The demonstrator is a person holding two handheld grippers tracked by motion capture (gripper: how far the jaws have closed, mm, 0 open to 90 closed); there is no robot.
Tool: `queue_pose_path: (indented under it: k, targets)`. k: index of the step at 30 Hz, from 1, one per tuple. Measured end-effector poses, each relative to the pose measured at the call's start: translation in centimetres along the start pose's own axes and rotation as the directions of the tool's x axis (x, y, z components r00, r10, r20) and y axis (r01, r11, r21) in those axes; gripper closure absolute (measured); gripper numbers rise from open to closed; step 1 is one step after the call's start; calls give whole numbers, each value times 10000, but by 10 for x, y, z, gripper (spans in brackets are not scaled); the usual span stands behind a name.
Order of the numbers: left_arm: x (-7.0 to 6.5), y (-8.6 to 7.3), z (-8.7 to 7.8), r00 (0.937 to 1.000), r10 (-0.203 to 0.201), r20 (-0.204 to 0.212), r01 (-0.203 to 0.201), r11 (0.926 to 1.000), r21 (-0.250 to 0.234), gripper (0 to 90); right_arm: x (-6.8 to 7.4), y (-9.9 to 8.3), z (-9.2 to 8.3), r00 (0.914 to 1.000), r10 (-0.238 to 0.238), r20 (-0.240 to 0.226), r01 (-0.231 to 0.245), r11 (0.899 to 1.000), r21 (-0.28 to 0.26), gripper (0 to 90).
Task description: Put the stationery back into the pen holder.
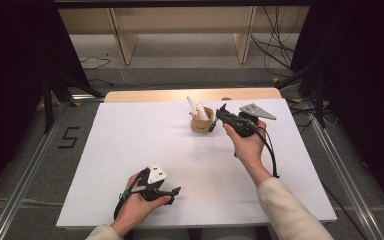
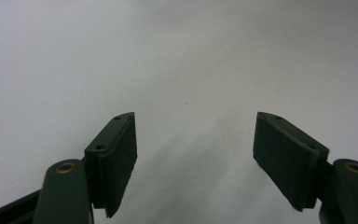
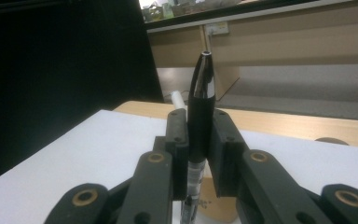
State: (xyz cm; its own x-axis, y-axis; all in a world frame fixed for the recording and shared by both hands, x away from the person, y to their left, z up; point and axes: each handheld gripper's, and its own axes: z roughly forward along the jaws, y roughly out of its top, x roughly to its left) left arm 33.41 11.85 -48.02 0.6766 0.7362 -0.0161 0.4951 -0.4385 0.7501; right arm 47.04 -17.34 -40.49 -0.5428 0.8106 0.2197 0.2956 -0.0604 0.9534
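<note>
A brown paper cup (image 1: 201, 123) stands at the far middle of the white table (image 1: 130, 150), with a white marker (image 1: 196, 106) and another pale item sticking out of it. Just right of the cup, my right gripper (image 1: 224, 114) is shut on a black pen (image 3: 200, 88). The pen stands upright between the jaws, its tip pointing up, with the cup (image 3: 216, 200) right below the right gripper (image 3: 200, 128). My left gripper (image 1: 173, 193) rests low near the front edge. The left gripper (image 2: 193, 158) is open, with bare white surface between its pads.
The wooden table edge (image 1: 190, 94) runs along the far side behind the white sheet. Beyond it are wooden shelf legs (image 1: 127, 47) and loose cables (image 1: 275, 45) on the floor. Dark stands flank both sides.
</note>
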Motion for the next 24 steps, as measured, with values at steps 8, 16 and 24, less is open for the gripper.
queue_pose_path:
  k: [8,16,24]
  targets:
    - [0,0,0,10000,7,-1,-7,10000,21,303,-1,5,6,10000,-71,63,71,10000,-9,796]
    - [0,0,0,10000,12,22,-12,9999,113,303,-2,7,9,9999,-35,112,35,10000,-27,796]
    - [1,0,0,10000,1,-2,-1,9999,106,302,-3,12,11,9998,-38,181,39,10000,-71,796]
